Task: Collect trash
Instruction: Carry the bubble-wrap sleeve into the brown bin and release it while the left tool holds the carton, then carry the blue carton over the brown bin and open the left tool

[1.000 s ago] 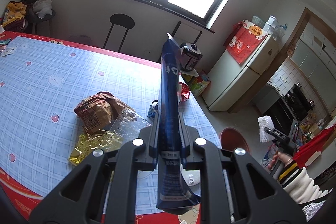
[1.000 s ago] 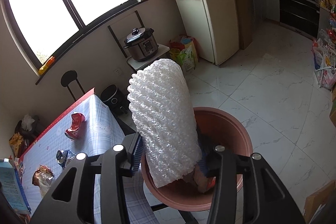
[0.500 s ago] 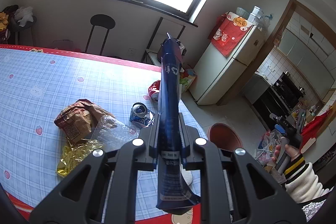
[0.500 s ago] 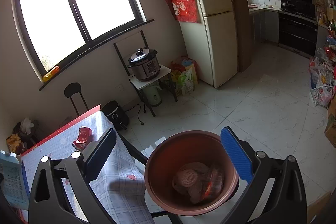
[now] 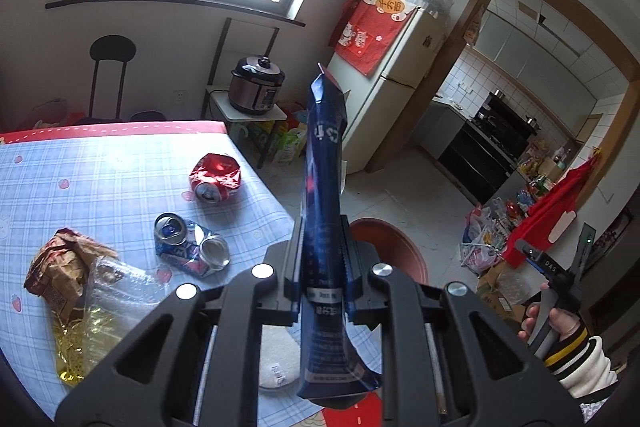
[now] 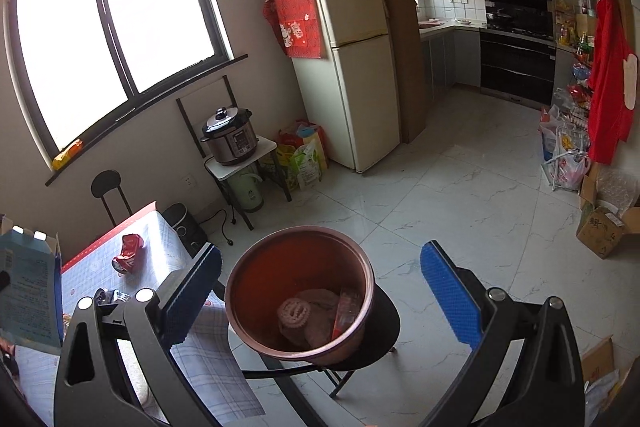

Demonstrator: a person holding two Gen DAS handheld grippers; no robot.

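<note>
My left gripper is shut on a flattened dark blue carton, held edge-on above the table's near corner; the carton also shows in the right wrist view. My right gripper is open and empty above the red-brown bin, which stands on a black stool beside the table and holds bubble wrap and other trash. The bin's rim shows in the left wrist view. On the checked tablecloth lie a crushed red can, crushed blue cans, a brown wrapper and clear and gold plastic.
A white fridge stands against the back wall. A pressure cooker sits on a small stand by the table's far corner. Bags and boxes line the right side of the tiled floor. A black stool stands under the window.
My right gripper opened and let the bubble wrap fall into the bin, then rose a little. My left gripper swung right with the carton, toward the table edge and bin.
</note>
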